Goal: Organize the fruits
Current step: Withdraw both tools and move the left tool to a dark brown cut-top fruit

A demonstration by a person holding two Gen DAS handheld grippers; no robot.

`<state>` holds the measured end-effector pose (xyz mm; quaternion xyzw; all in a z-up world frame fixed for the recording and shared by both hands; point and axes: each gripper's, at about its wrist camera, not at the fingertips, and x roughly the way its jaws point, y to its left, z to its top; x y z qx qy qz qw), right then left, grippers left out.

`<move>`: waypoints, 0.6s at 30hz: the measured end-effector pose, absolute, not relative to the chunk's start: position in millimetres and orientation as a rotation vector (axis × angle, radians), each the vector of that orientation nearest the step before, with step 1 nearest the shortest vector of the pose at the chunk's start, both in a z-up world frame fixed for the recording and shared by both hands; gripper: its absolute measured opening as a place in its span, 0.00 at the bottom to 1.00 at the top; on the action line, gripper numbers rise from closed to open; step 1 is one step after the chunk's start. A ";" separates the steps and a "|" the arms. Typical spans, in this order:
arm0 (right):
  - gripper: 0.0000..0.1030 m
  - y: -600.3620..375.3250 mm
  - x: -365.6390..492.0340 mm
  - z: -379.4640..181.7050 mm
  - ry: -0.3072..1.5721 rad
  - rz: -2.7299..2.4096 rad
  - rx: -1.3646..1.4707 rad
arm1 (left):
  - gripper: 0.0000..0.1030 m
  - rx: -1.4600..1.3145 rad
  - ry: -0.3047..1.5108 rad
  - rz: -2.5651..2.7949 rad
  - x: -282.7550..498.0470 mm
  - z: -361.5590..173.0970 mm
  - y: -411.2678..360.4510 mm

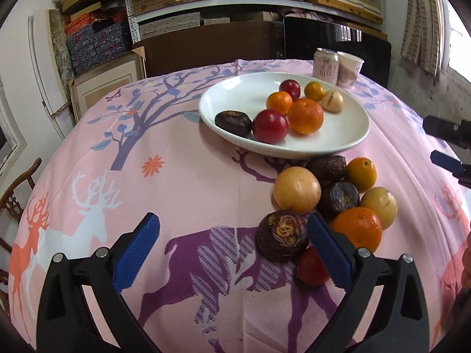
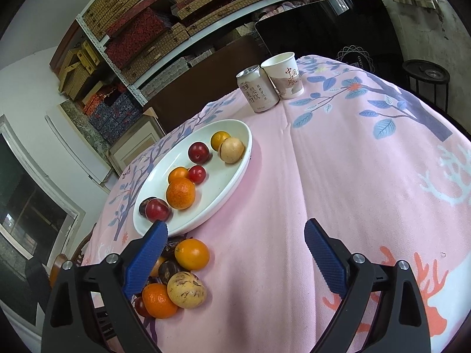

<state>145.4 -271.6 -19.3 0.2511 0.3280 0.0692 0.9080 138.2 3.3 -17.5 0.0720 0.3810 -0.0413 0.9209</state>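
Observation:
A white plate (image 1: 347,135) holds several fruits: oranges, red plums, a dark passion fruit and a pale round fruit. In front of it a loose heap lies on the pink cloth, among it a dark wrinkled fruit (image 1: 282,235), a tan fruit (image 1: 296,189) and an orange (image 1: 357,228). My left gripper (image 1: 234,229) is open, with the dark fruit just inside its right finger, untouched. In the right wrist view the plate (image 2: 226,194) lies to the left, and the heap's orange (image 2: 192,254) and a speckled tan fruit (image 2: 187,289) sit beside the left finger. My right gripper (image 2: 235,235) is open over bare cloth.
A drink can (image 2: 257,89) and a paper cup (image 2: 284,75) stand at the table's far edge. Behind it are a dark chair back and shelves stacked with boxes. A wooden chair (image 1: 14,194) stands at the left. The other gripper's blue fingertip (image 1: 447,160) shows at the right edge.

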 end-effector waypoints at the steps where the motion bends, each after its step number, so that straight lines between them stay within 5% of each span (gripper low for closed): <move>1: 0.92 -271.6 145.3 -19.3 0.676 0.142 0.519 | 0.95 0.153 0.788 -0.086 139.5 -19.1 1.7; 18: 0.93 -270.3 146.5 -21.8 0.693 0.155 0.532 | 0.96 -0.024 0.885 0.050 157.6 -24.8 66.5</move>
